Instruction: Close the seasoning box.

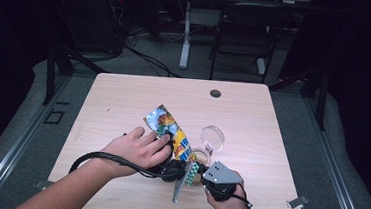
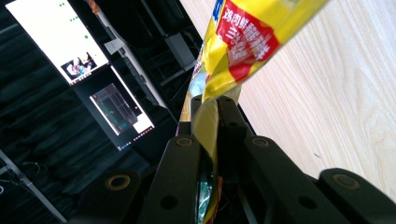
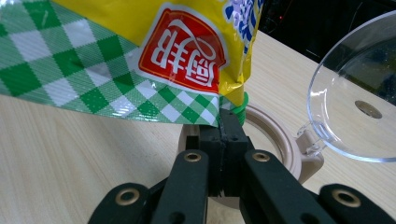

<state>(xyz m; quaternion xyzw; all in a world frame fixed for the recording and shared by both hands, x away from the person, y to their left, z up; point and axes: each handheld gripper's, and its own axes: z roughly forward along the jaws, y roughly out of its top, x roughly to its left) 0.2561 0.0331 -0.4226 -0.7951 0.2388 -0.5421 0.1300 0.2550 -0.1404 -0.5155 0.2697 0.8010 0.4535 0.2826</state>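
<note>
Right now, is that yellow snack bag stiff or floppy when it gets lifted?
Probably floppy: the bag is thin crinkly foil, and it bends and creases where the left gripper pinches it. It likely weighs little, since the right gripper holds up a mere corner. The shiny film may be slippery, so it could slide out if the jaws loosen.

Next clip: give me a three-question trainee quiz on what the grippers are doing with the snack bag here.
1. True or false: both grippers are shut on the snack bag.
2. What stands on the table under the bag's lower end?
A. a tan container with its clear lid open
B. a metal bowl
C. a cardboard box
3. Which gripper clamps the bag's green-checked edge?

Key
1. True.
2. A: the tan container, clear lid hinged open.
3. The right gripper; the left gripper grips the yellow edge.
</note>
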